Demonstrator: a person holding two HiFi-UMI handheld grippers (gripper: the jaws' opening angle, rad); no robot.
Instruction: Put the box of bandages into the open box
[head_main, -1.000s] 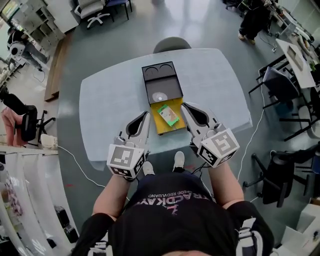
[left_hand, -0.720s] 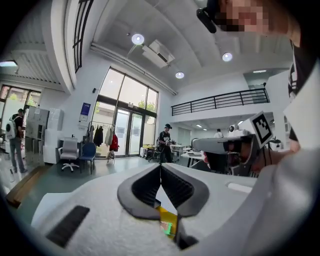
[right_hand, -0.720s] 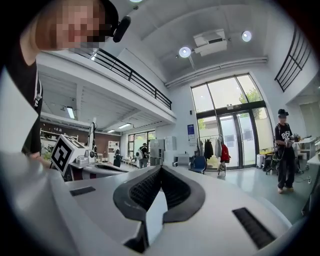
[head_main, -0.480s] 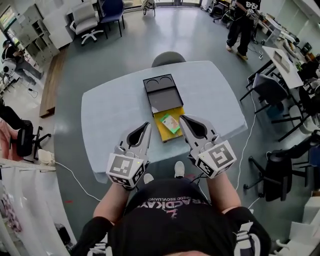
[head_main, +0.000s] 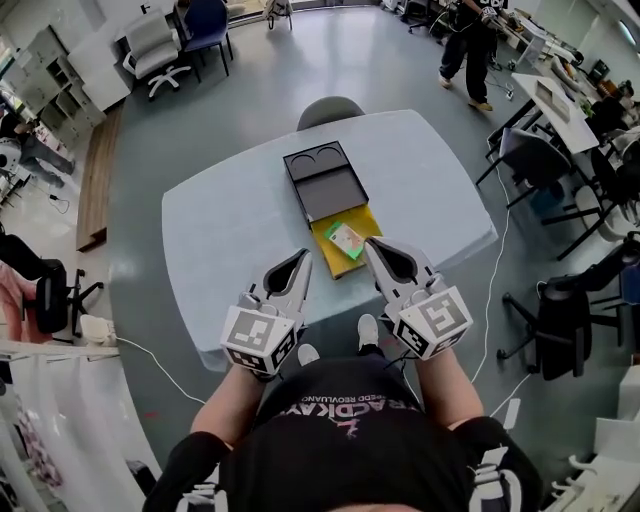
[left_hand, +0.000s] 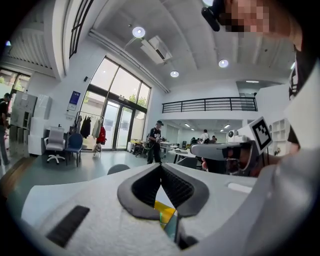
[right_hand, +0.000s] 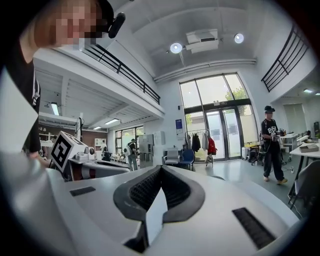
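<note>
Operator: black short-sleeved T-shirt (head_main: 345, 450) with pink-and-white chest lettering, and white shoes (head_main: 367, 330). Left gripper (head_main: 303, 254) and right gripper (head_main: 370, 243): white shells, dark ridged pads (left_hand: 142, 187), black-and-white marker cube (head_main: 258, 340) at each rear.

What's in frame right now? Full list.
table: 1, pale blue-grey, centre
black box: 1, black, open, mid-table
tray: 1, yellow, against black box's near side
bandage box: 1, green-white, in tray
chair: 1, grey, table's far edge
bystander: 1, dark clothes, top right
left claw: 1, white, shut, empty, left of tray
right claw: 1, white, shut, empty, tray's right edge
</note>
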